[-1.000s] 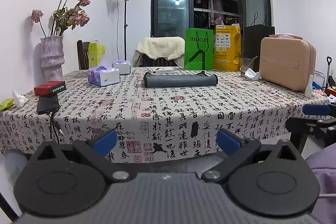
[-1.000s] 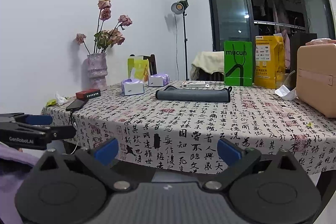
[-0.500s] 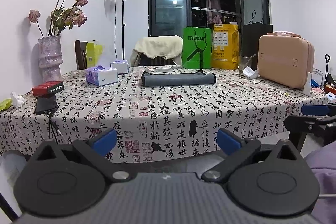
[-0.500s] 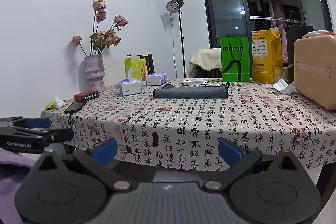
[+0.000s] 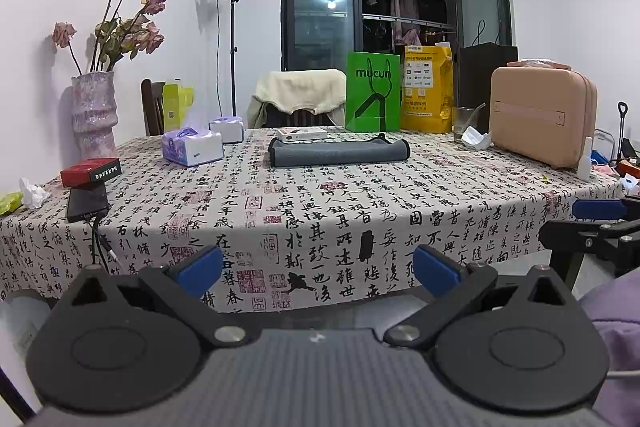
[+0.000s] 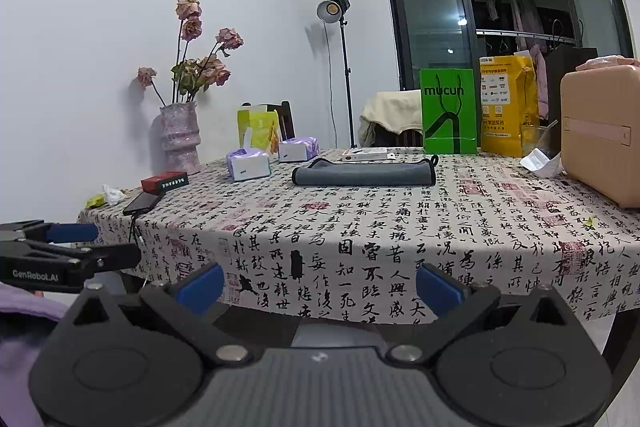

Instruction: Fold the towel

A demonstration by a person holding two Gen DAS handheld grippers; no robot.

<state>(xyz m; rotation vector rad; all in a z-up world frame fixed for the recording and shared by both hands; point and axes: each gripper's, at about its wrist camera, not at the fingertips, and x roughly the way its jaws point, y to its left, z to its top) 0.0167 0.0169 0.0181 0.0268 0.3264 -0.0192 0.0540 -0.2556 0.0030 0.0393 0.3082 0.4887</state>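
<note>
A grey towel (image 5: 339, 153) lies folded in a long flat strip toward the far side of the table, also in the right wrist view (image 6: 364, 174). My left gripper (image 5: 318, 269) is open and empty, held off the table's near edge, well short of the towel. My right gripper (image 6: 318, 285) is open and empty, also in front of the near edge. Each gripper shows at the side of the other's view: the right one (image 5: 596, 223) and the left one (image 6: 68, 247).
The table carries a calligraphy-print cloth (image 5: 360, 211). On it are a vase of dried flowers (image 5: 94, 115), tissue boxes (image 5: 192, 147), a red box (image 5: 91, 171), a phone with cable (image 5: 86, 203), a green bag (image 5: 373, 97), a yellow bag (image 5: 428, 89) and a pink case (image 5: 542, 121).
Both grippers have drawn back slightly and dropped a little, so the table sits a bit higher and farther in view. The towel has not moved.
</note>
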